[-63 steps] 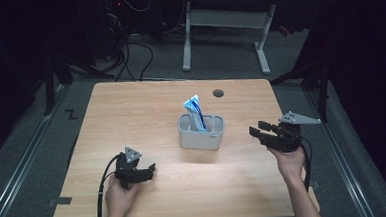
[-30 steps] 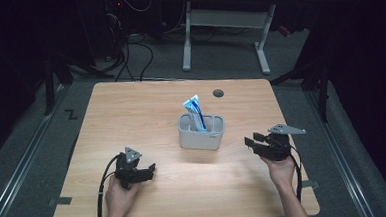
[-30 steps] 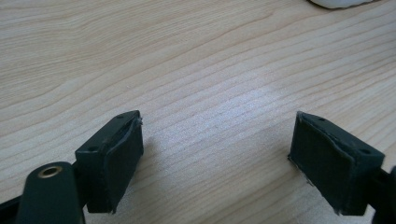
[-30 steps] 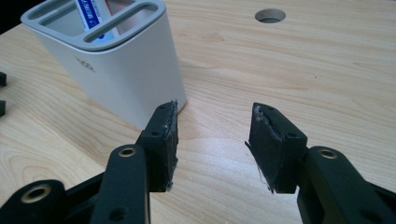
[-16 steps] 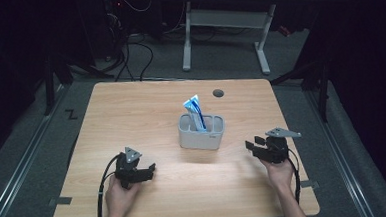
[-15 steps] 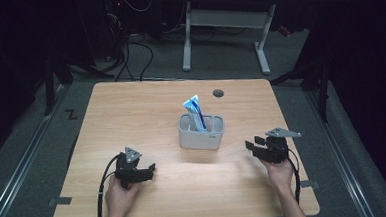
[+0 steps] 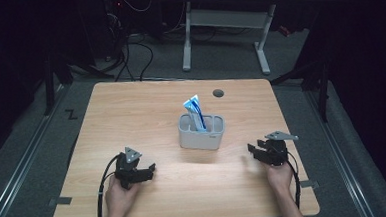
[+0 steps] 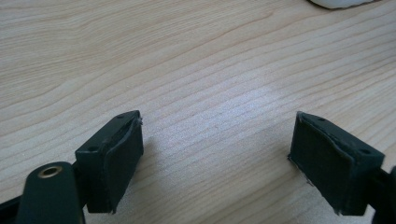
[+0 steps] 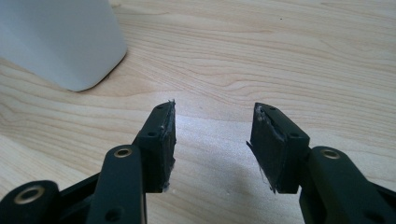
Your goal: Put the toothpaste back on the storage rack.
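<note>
A grey bin (image 7: 202, 133) stands in the middle of the wooden table (image 7: 131, 111), and a blue and white tube (image 7: 195, 111) sticks up out of it. My left gripper (image 7: 146, 171) rests low at the near left, open, with bare wood between its jaws (image 8: 215, 154). My right gripper (image 7: 253, 150) sits low at the near right, to the right of the bin, open and holding nothing (image 9: 212, 140); its jaws have just been opening. The bin's white wall (image 9: 60, 42) fills the upper left of the right gripper view.
A dark round cable hole (image 7: 218, 93) sits in the table's far side. Beyond the table stand a white desk frame (image 7: 222, 32) and loose cables (image 7: 128, 52) on the dark floor. Bare wood lies between both grippers.
My right gripper has come down from above the table's right side to just over the wood near the front edge. The left gripper has stayed where it was.
</note>
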`<state>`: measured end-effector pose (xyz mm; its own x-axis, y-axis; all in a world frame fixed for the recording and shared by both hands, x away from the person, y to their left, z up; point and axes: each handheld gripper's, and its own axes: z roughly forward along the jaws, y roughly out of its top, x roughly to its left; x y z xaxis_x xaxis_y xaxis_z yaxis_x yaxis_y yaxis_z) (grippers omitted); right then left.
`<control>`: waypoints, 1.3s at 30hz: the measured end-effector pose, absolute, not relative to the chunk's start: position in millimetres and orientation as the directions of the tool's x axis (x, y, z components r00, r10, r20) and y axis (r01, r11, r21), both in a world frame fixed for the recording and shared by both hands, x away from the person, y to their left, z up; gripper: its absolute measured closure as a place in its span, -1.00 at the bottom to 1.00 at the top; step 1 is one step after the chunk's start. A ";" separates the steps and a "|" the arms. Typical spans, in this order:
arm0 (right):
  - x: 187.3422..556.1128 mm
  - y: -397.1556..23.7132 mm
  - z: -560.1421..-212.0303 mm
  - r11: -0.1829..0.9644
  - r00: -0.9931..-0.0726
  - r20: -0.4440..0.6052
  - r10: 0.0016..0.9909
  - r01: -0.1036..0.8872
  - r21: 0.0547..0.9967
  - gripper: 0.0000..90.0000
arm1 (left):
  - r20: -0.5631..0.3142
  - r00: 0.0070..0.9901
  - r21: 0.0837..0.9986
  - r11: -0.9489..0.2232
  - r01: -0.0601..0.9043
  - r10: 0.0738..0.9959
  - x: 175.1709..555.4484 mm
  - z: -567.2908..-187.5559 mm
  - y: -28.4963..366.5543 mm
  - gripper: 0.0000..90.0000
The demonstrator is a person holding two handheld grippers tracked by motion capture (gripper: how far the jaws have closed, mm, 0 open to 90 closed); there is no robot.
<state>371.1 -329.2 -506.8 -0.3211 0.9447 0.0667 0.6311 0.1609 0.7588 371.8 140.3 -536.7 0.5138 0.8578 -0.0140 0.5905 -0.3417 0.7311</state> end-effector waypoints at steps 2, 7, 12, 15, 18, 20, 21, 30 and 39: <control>371.7 -328.7 -509.0 0.156 -0.322 0.070 0.944 0.625 0.765 0.11 | -0.014 0.513 0.731 -0.341 0.591 0.858 371.8 -536.7 140.3 -0.61; 375.6 -326.5 -519.6 0.134 -0.321 0.100 0.942 0.629 0.766 0.06 | -0.015 0.507 0.733 -0.336 0.592 0.862 372.5 -536.8 140.6 -0.59; 377.8 -315.6 -527.5 0.184 -0.347 0.067 0.935 0.641 0.745 0.05 | -0.015 0.507 0.733 -0.336 0.592 0.862 372.5 -536.8 140.6 -0.59; 377.9 -314.7 -528.5 0.191 -0.353 0.066 0.933 0.644 0.741 0.03 | -0.015 0.507 0.733 -0.336 0.592 0.862 372.5 -536.8 140.6 -0.59; 377.2 -314.2 -528.6 0.204 -0.356 0.053 0.933 0.644 0.737 0.02 | -0.015 0.508 0.732 -0.337 0.593 0.861 372.5 -536.7 140.7 -0.59; 376.9 -313.2 -529.3 0.223 -0.364 0.037 0.931 0.643 0.733 0.01 | -0.015 0.508 0.732 -0.336 0.593 0.861 372.5 -536.7 140.6 -0.59; 376.9 -313.2 -529.3 0.223 -0.364 0.037 0.931 0.643 0.733 0.01 | -0.015 0.508 0.732 -0.336 0.593 0.861 372.5 -536.7 140.6 -0.59; 372.0 -311.5 -530.2 0.243 -0.372 0.014 0.928 0.634 0.734 -0.04 | -0.015 0.508 0.732 -0.337 0.593 0.861 372.4 -536.7 140.6 -0.59; 368.5 -306.5 -530.6 0.291 -0.408 -0.016 0.913 0.621 0.728 -0.13 | -0.016 0.506 0.732 -0.335 0.593 0.862 372.3 -536.8 140.5 -0.59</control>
<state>368.5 -306.5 -530.6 -0.4080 0.9128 -0.0161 0.6215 0.2907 0.7275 372.3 140.5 -536.8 0.5062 0.8623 -0.0157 0.5929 -0.3347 0.7325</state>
